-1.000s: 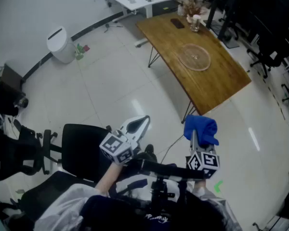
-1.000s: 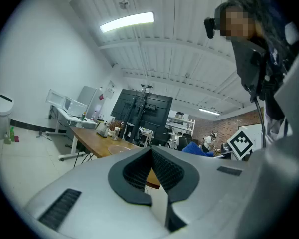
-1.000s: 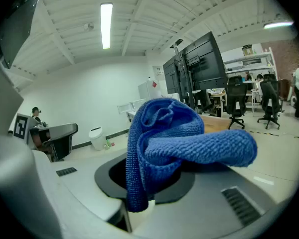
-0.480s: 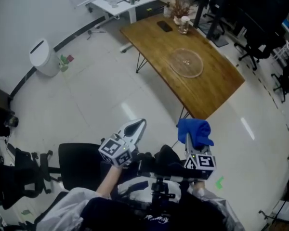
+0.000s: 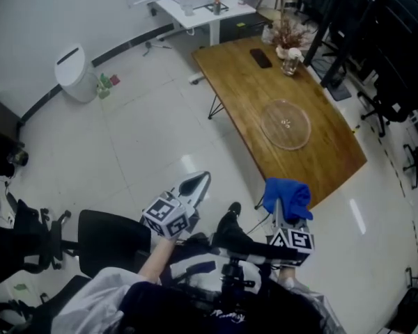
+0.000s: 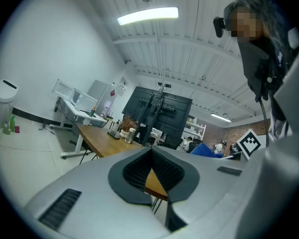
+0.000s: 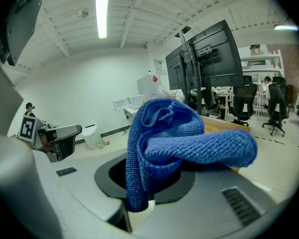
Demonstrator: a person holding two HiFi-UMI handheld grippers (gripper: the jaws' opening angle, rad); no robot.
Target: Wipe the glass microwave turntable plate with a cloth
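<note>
Right gripper (image 5: 280, 211) is clamped on the bunched blue microfibre cloth (image 7: 179, 143), up over the glossy white floor (image 5: 146, 138). Left gripper (image 5: 194, 184) has its jaws together, gripping nothing. The round clear glass turntable plate (image 5: 285, 124) lies flat on the long wooden table (image 5: 244, 75), well apart from the 2 grippers.

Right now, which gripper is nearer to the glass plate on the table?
Right. The right gripper, holding the cloth, is just short of the table bearing the glass plate; the left gripper is farther off, over the floor.
</note>
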